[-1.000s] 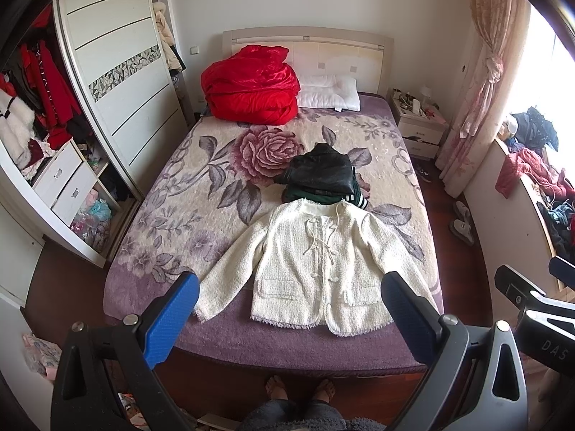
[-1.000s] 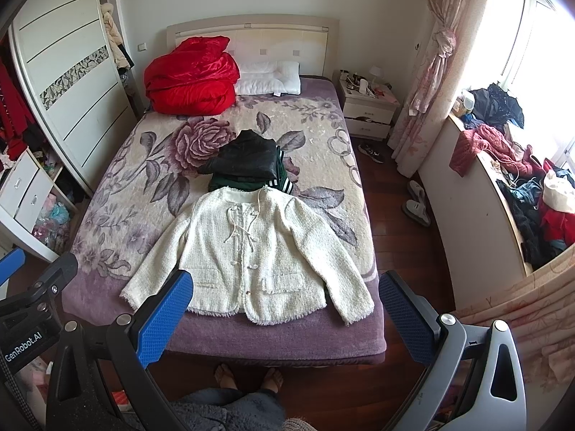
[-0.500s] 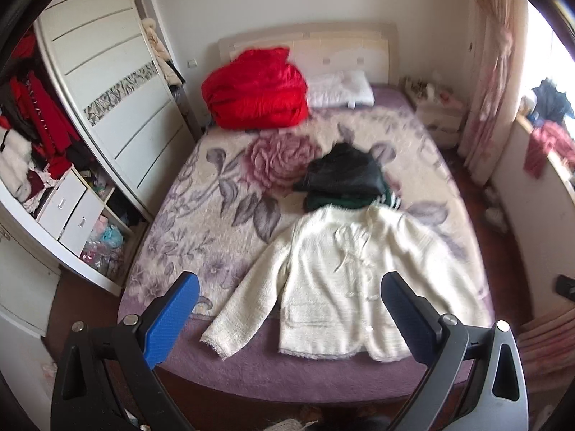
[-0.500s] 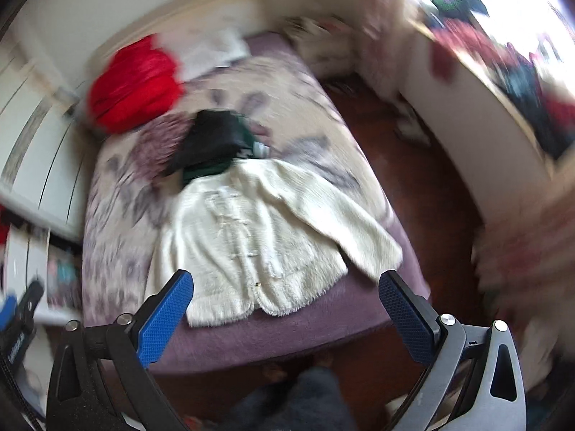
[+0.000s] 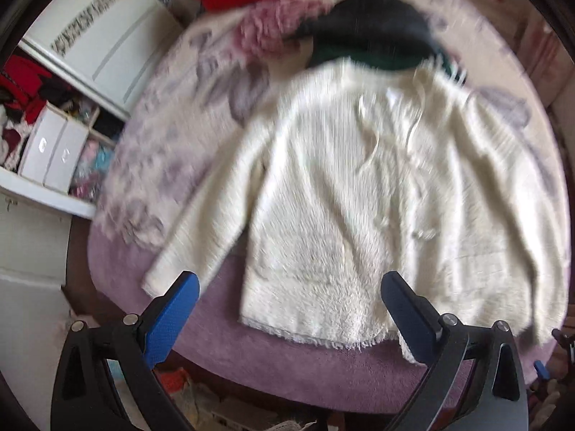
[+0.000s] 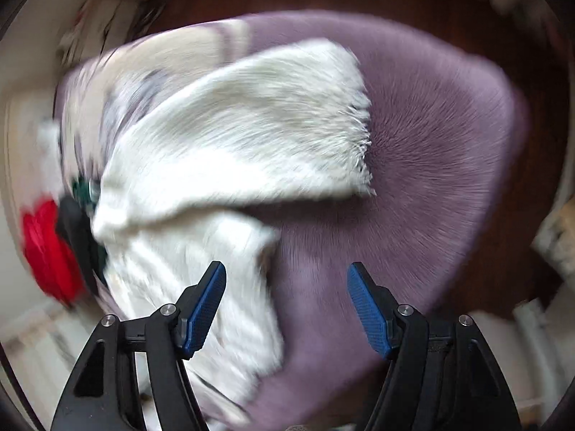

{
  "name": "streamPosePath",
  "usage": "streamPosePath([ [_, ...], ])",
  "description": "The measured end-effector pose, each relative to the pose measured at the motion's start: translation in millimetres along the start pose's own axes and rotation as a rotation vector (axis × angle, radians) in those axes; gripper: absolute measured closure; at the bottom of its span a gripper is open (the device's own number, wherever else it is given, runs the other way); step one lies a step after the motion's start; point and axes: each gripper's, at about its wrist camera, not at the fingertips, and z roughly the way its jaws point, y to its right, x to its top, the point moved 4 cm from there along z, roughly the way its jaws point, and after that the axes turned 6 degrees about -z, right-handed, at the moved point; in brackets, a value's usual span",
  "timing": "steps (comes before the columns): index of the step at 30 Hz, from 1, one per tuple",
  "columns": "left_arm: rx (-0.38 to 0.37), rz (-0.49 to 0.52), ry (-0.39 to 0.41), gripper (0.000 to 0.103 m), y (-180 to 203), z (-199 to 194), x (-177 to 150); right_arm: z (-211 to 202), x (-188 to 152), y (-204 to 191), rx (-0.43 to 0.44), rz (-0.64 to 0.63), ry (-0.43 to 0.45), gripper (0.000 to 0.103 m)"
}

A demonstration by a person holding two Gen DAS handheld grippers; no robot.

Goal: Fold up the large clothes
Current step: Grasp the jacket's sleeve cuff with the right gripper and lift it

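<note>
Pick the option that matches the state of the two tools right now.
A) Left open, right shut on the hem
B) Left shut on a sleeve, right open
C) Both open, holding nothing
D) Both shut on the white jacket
C: the left tool and the right tool both show their blue pads spread wide apart, with nothing between them; the white jacket lies flat on the bed.

Both the left gripper (image 5: 289, 314) and right gripper (image 6: 286, 309) hold their fingers spread wide, gripping nothing.
</note>
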Motion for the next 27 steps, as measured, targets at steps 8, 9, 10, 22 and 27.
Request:
streamPosePath([
  [8,0.051,0.018,-0.111,0.000,33,90,-27,64,44,40,0.277,0.367,0.284,0.063],
  [9,0.051,0.015,-0.115,0.000,34,97,-29,62,46,37,0.278,0.374,0.313,0.084],
  [10,0.047,0.011,-0.116,0.000,37,101,-27,57,48,29,0.288,0.358,0.337,0.085],
  [22,-0.004,0.011,-0.098,0.000,52,118,-10,101,84,-1,0.364,0.261,0.282,0.058],
  [27,0.040,-0.024,-0.043,0.000,30,125,7,92,96,-58,0.314,0.198,0.420,0.089],
])
